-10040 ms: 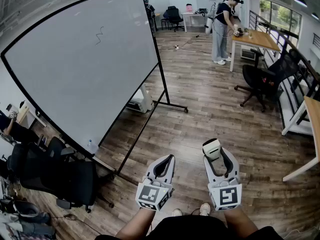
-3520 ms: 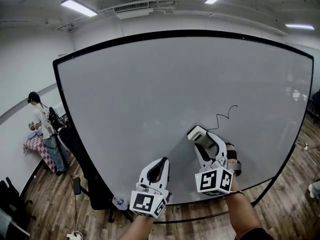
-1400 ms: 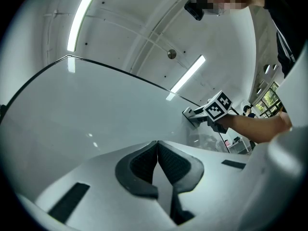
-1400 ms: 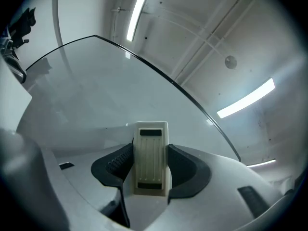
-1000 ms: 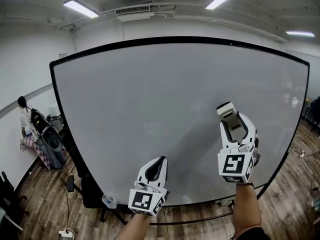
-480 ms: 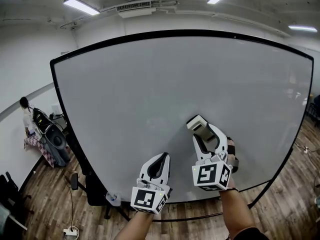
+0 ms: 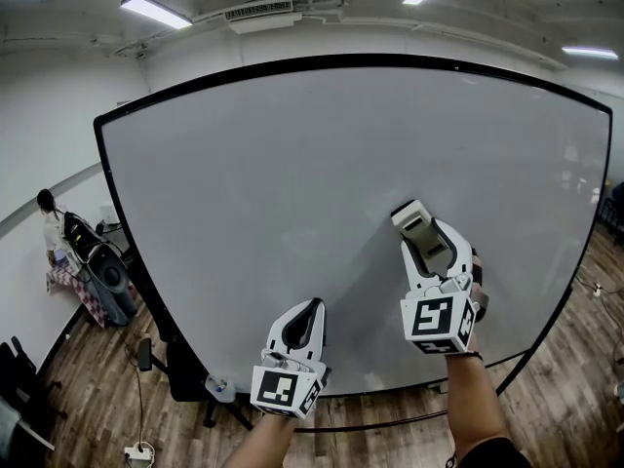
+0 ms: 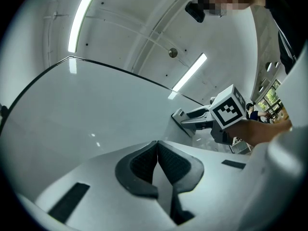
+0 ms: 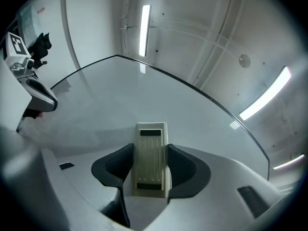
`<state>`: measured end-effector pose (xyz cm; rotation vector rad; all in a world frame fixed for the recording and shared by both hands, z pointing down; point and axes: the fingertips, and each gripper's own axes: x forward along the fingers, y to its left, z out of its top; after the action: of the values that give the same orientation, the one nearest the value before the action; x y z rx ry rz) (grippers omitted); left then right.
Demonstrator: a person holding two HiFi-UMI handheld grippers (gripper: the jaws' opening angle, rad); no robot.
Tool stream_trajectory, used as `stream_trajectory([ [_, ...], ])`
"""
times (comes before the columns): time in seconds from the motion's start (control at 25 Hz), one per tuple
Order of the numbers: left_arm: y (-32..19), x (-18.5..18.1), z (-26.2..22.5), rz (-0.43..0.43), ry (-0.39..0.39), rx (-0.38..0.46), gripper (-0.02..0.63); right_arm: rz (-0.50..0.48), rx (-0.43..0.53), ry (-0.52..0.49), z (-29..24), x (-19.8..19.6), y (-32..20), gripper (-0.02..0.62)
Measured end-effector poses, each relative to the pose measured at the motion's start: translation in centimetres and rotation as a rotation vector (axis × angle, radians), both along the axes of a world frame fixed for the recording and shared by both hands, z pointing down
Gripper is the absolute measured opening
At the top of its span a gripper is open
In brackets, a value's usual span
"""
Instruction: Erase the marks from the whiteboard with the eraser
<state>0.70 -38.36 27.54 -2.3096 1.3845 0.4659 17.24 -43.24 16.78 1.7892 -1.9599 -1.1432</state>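
While right gripper (image 7: 417, 224) clamps one eraser (image 9: 151, 160), left gripper (image 7: 313, 305) closed.

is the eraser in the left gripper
No, the left gripper is shut with nothing in it, and the eraser is clamped in the right gripper.

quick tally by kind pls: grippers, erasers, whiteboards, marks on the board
grippers: 2, left gripper shut on nothing, right gripper shut on the eraser
erasers: 1, the eraser
whiteboards: 1, the whiteboard
marks on the board: 0 visible
total: 4
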Motion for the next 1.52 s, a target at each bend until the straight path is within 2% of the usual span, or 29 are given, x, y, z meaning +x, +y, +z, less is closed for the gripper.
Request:
stream_trajectory([
  [0.64, -0.1, 0.3, -0.3, -0.008, -0.003, 0.006, 0.020, 0.249, 0.095, -0.060, -6.5, 11.5, -0.8, 0.245],
  [0.84, -0.1, 0.5, -0.3, -0.005, 0.001, 0.002, 0.020, 0.268, 0.127, -0.027, -7.0, 11.9, -0.4, 0.245],
  [0.92, -0.1, 0.5, -0.4, 0.001, -0.001, 0.000, 0.020, 0.226, 0.162, -0.018, -7.0, 11.2, 0.6, 0.244],
  [1.08, -0.1, 0.4, -0.5, 0.005, 0.010, -0.011, 0.020, 0.083, 0.254, 0.012, -7.0, 8.0, 4.3, 0.244],
  [1.2, -0.2, 0.6, -0.4, 0.004, 0.012, -0.017, 0.020, -0.017, 0.266, -0.011, -5.8, 5.8, 6.5, 0.244],
  [1.4, -0.7, 0.0, 0.3, -0.040, 0.013, -0.062, 0.020, -0.201, 0.259, -0.151, -2.6, 2.4, 8.0, 0.245],
  [1.52, -0.7, -0.4, 0.7, -0.042, 0.024, -0.079, 0.020, -0.265, 0.198, -0.256, 0.4, 1.2, 8.0, 0.245],
])
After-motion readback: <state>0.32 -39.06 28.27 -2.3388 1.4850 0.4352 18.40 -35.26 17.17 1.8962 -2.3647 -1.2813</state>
